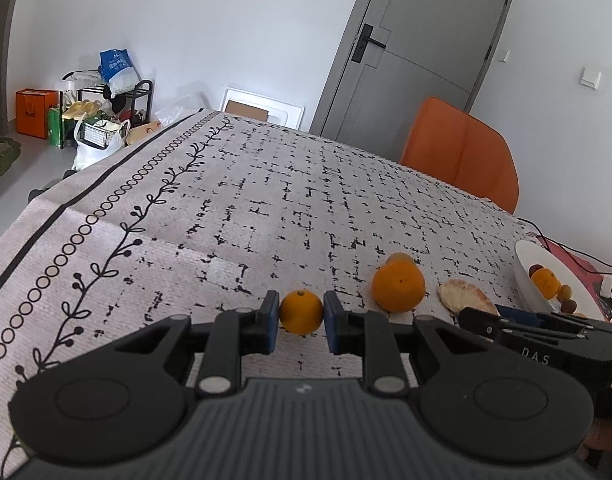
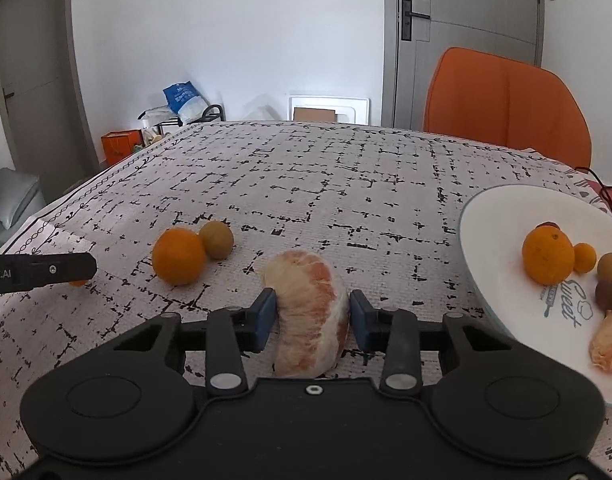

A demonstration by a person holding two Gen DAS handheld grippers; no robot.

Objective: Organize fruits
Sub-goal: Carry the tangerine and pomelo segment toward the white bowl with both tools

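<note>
My left gripper [image 1: 301,320] is shut on a small orange [image 1: 301,312] just above the patterned tablecloth. My right gripper [image 2: 310,318] is shut on a peeled pomelo piece [image 2: 310,312] that rests on the cloth. A bigger orange [image 2: 178,256] and a small brown-green fruit [image 2: 216,239] lie together on the cloth, to the left of the pomelo piece. The white plate [image 2: 490,240] at the right holds an orange [image 2: 548,255], several small fruits and another pomelo piece [image 2: 609,346]. In the left wrist view the bigger orange [image 1: 398,286], the pomelo piece [image 1: 466,298] and the plate [image 1: 524,280] lie to the right.
An orange chair [image 2: 506,108] stands at the table's far right side. A black cable [image 2: 604,192] runs behind the plate. The table's left edge [image 1: 65,200] drops to a floor with bags and a rack [image 1: 101,112]. A grey door [image 2: 462,40] is behind.
</note>
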